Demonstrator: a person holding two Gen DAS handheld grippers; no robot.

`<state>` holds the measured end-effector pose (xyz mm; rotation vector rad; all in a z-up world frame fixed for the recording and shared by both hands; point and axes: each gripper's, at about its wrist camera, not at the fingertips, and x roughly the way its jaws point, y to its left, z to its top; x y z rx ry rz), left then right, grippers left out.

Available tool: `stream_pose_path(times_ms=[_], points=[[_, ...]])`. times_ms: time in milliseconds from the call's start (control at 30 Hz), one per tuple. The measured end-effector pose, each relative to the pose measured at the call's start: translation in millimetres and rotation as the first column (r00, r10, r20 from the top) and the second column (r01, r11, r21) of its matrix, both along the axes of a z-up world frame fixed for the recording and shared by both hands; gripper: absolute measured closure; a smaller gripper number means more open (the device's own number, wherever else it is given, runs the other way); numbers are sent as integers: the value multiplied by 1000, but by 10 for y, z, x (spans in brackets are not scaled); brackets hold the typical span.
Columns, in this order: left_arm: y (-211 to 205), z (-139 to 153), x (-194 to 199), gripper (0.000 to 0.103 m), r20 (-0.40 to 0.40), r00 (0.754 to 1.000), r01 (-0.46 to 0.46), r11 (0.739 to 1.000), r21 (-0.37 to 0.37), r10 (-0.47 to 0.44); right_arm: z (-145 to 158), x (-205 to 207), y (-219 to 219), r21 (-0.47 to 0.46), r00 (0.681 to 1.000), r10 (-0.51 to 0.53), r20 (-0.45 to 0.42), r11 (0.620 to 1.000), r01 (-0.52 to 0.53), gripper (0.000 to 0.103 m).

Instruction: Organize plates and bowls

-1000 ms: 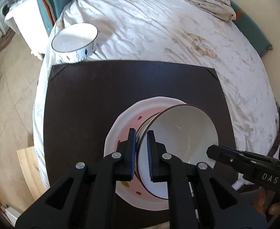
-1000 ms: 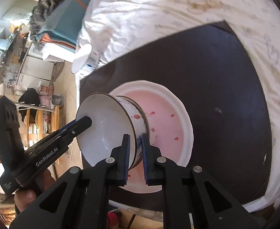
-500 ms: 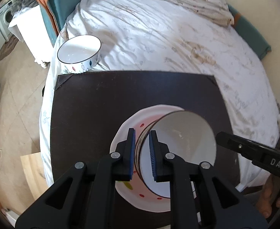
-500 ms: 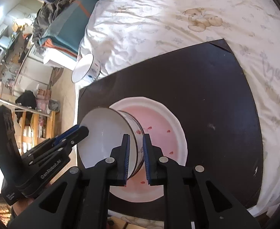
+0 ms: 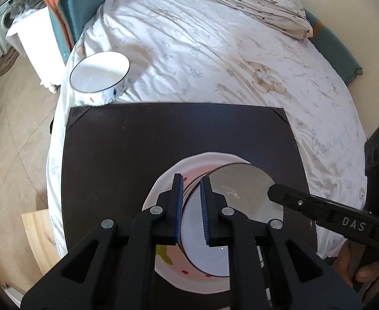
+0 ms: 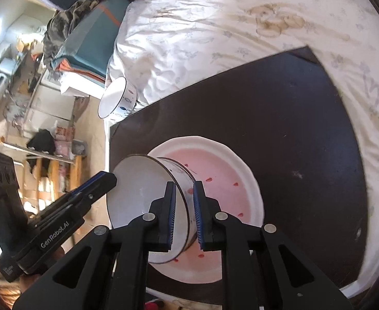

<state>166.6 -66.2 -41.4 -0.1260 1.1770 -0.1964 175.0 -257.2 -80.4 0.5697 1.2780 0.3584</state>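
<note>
Bowl (image 5: 230, 206) lifted off scalloped plate (image 6: 241, 175), seemingly ceramic.

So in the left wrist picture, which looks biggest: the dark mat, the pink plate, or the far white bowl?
1. Dark brown square mat.
2. White-rimmed pink plate.
3. White dark-rimmed bowl on the bed, though it sits farther away, which shrinks it.

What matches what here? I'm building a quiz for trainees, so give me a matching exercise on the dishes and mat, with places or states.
1. white dark-rimmed bowl
2. pink-centred white plate
3. second white fish-patterned bowl
4. dark brown square mat

a. flat on the mat
b. on the bedsheet, beyond the mat's corner
c. rim pinched by both claws
d. spread over the white bedsheet

Pairs: 1-c, 2-a, 3-b, 4-d
</note>
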Motion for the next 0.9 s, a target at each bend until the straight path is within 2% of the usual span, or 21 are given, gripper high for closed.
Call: stream_pose_path(times_ms=[200,367,533,767,833,900], points=[[-44,-88,110,92,-37,999,0,1000,-19,-1,-25,96,-19,5,1000,-12,12,1000,12,86],[-66,-111,138,92,-36,999,-2,1000,-5,1,-120,138,-70,30,999,-32,-22,999,32,86],[-1,-131,115,92,-58,998,-26,999,-21,24,-6,97,-72,17,1000,-17,11,1000,17,86],[-49,-7,5,92,11,1000,-28,998,62,27,10,57,-38,-11,1000,5,16,1000,-5,86],[-53,82,-36,87,55,998,-34,996,83,30,27,50,-41,-12,1000,5,26,1000,-4,86],[-39,135,-57,68,66,998,-29,998,52,25,48,40,-48,-8,999,4,33,1000,-4,86]])
